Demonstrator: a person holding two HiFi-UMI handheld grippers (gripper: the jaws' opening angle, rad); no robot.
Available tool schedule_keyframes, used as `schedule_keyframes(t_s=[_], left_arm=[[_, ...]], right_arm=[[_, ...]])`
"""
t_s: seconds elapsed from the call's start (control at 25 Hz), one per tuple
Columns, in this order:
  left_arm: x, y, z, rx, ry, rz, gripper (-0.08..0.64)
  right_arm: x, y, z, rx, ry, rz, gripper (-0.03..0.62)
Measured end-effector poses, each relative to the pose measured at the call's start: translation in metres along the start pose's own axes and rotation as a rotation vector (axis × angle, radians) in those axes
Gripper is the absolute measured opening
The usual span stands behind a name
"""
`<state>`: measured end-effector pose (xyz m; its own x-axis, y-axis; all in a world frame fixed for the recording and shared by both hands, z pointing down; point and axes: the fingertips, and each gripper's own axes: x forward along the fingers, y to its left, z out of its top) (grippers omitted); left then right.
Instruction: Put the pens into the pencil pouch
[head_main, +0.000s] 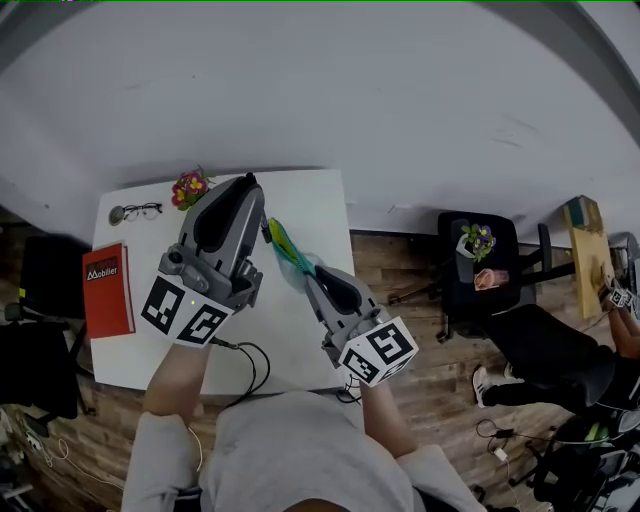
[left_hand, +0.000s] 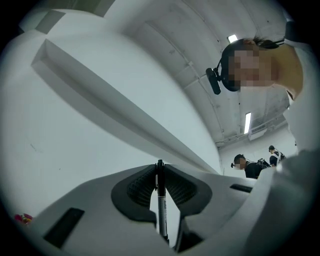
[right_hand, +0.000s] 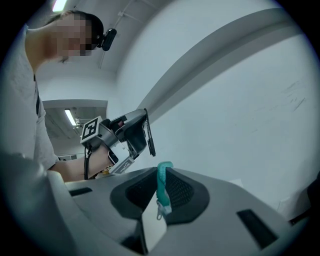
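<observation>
Head view: both tools hang above the white tabletop (head_main: 295, 325), close together, prob. so the pen can go in mid-air. The left hand-held gripper (head_main: 249, 190) is just beside the teal pencil pouch (head_main: 285, 248), which hangs from the right hand-held gripper (head_main: 309, 271).

Left gripper view: jaws almost closed, pinching a black pen (left_hand: 161, 200) upright betw. the pads.

Right gripper view: jaws narrow, clamped on the pouch edge, w/ a white tag (right_hand: 152, 220) below. The pen is near the pouch, not yet inside.
</observation>
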<state>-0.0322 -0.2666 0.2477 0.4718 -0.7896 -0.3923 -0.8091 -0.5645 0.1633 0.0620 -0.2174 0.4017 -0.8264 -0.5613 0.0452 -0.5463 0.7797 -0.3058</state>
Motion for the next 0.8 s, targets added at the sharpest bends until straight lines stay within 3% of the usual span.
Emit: schedule_keyframes(t_s=[0.16,0.44,0.8], left_arm=[[-0.011,-0.004,0.0,-0.053,-0.006,-0.018,0.074],[-0.032,-0.006,-0.002,-0.073,0.005,-0.017,0.074],[-0.052,0.006,0.014,-0.153,-0.093,0.029,0.074]], right_arm=[[0.004,0.022,0.001,-0.01,-0.009,0.006,0.066],[0.008,0.045,0.005,-0.034,-0.023,0.012,0.066],[0.009,0.068,0.009,-0.04,-0.046,0.028,0.066]])
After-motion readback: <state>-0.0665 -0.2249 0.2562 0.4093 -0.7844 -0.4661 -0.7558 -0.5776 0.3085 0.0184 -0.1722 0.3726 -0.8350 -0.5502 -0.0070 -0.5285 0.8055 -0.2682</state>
